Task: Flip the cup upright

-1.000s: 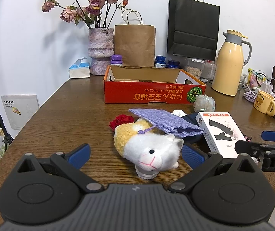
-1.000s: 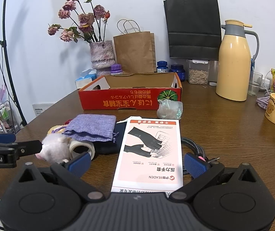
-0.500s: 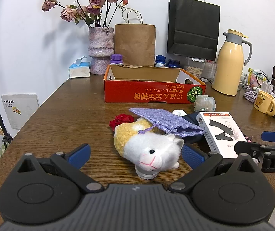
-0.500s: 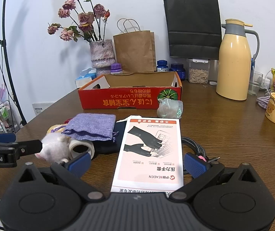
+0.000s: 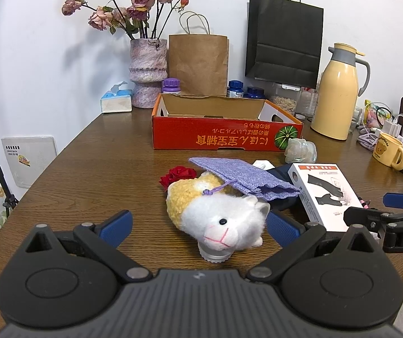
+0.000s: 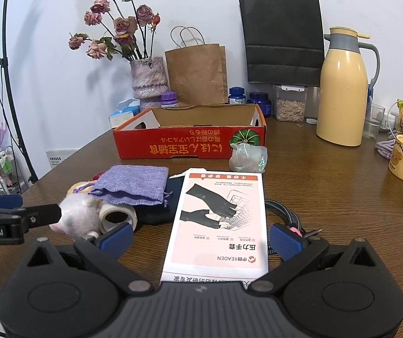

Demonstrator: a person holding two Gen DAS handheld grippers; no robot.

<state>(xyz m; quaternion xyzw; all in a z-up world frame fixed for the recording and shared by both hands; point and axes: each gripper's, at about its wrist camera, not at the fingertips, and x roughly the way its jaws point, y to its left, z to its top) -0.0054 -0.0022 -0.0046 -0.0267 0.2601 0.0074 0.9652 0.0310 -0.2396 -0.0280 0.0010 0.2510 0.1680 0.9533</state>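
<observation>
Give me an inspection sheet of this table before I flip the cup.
Surface: wooden table, crowded.
Job's things: yellow mug stands upright near the right edge; no overturned cup seen.
Clutter: plush toy, purple pouch, glove box, red carton.
Grippers: left gripper open, facing the plush toy; right gripper open, facing the glove box.
Cables: braided cable beside the glove box.
Surroundings: vase, thermos, white wall.
</observation>
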